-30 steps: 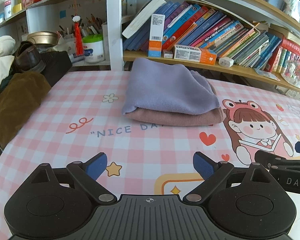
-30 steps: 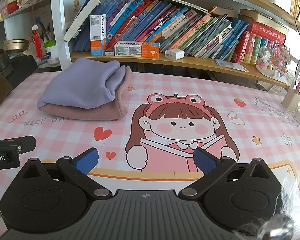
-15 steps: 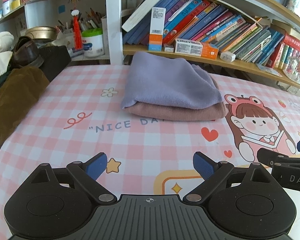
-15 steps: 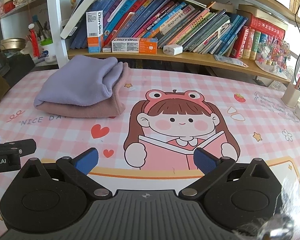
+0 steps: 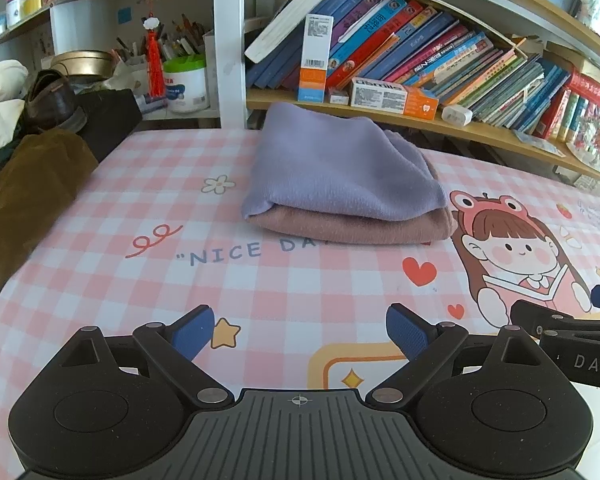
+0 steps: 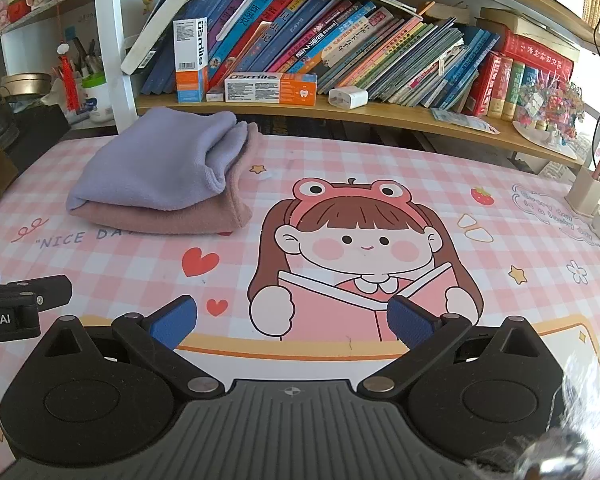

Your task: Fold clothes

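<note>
A folded lavender garment (image 5: pixel 332 168) (image 6: pixel 156 164) lies on top of a folded dusty-pink garment (image 5: pixel 352 228) (image 6: pixel 204 216) at the far side of the table, in front of the bookshelf. My left gripper (image 5: pixel 300 330) hovers open near the table's front edge, well short of the stack, nothing between its blue pads. My right gripper (image 6: pixel 292 322) is also open and empty, over the cartoon girl print, to the right of the stack. Each gripper's tip shows at the edge of the other's view.
The table wears a pink checked cloth (image 5: pixel 148 184) with a cartoon girl (image 6: pixel 360 240). A brown garment (image 5: pixel 24 188), a dark box and a shoe (image 5: pixel 52 100) pile up at the left edge. A shelf of books (image 6: pixel 340 52) runs along the back; a pen holder (image 6: pixel 588 192) stands far right.
Both views have shifted slightly, so the stack appears a little lower and closer. Both grippers stay open, and the folded garments have not moved.
</note>
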Demonstrator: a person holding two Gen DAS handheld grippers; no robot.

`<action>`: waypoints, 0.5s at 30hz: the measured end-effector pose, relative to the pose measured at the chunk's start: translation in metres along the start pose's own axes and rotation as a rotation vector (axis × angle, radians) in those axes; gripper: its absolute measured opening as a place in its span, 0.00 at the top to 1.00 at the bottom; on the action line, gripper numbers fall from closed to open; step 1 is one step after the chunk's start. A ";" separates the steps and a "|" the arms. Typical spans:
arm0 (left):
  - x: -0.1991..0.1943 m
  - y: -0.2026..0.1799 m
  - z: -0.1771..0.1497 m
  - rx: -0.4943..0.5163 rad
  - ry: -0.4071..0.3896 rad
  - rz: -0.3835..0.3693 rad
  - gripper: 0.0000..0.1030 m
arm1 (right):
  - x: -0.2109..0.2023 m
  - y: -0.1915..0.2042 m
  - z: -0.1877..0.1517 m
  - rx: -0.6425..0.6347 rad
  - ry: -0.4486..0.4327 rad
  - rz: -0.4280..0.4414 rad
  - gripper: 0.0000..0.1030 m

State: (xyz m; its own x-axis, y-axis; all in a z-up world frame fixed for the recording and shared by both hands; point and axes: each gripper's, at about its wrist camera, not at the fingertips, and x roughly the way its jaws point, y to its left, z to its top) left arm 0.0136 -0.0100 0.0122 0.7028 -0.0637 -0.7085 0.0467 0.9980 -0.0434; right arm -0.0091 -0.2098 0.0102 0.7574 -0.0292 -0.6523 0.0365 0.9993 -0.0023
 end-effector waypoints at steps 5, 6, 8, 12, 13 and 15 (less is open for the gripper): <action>0.000 -0.001 0.001 0.002 -0.003 0.002 0.08 | 0.000 -0.001 0.001 0.001 -0.001 -0.001 0.01; 0.000 -0.001 0.001 0.002 -0.003 0.003 0.08 | 0.000 -0.001 0.001 0.002 -0.002 -0.002 0.01; 0.000 -0.002 0.001 0.002 -0.004 0.003 0.08 | 0.000 -0.001 0.001 0.002 -0.001 -0.001 0.01; 0.000 -0.002 0.001 0.003 -0.004 0.003 0.08 | 0.000 -0.002 0.002 0.003 0.001 -0.001 0.01; 0.000 -0.003 0.001 0.003 -0.004 0.003 0.08 | 0.000 -0.002 0.002 0.003 0.001 0.000 0.01; 0.000 -0.003 0.001 0.002 -0.003 0.003 0.08 | 0.000 -0.002 0.003 0.003 0.002 0.000 0.01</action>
State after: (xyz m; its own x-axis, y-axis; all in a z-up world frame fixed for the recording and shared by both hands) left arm 0.0144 -0.0128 0.0131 0.7048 -0.0606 -0.7068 0.0460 0.9981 -0.0398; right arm -0.0071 -0.2121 0.0124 0.7563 -0.0288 -0.6536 0.0381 0.9993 0.0000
